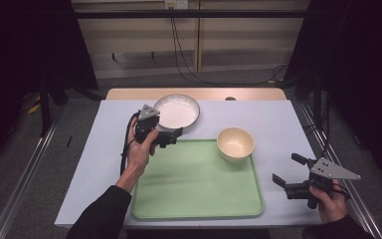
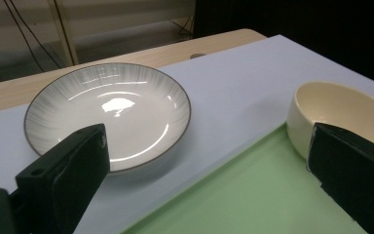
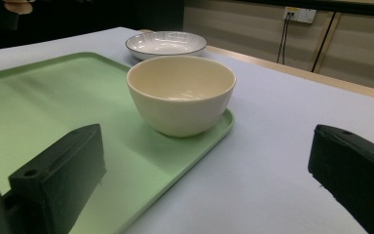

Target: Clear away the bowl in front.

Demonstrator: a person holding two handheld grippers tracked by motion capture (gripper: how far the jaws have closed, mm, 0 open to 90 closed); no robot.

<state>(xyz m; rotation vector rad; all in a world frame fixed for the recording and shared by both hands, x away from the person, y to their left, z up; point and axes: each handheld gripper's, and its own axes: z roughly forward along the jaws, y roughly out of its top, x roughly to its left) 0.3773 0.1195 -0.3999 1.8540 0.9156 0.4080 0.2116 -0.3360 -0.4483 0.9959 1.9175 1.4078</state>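
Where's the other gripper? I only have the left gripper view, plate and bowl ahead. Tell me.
Observer: The right gripper is off the green tray's right side, above bare table, open and holding nothing.
Operator: Report what else sits on that tray.
Observer: Just the cream bowl, in the far right corner; the rest of the tray is bare.
Operator: Check inside the bowl.
Observer: Empty, as the right gripper view shows.
Operator: Now say where my gripper is over the table.
Observer: The left gripper hovers open at the tray's far left edge, right beside the white plate.
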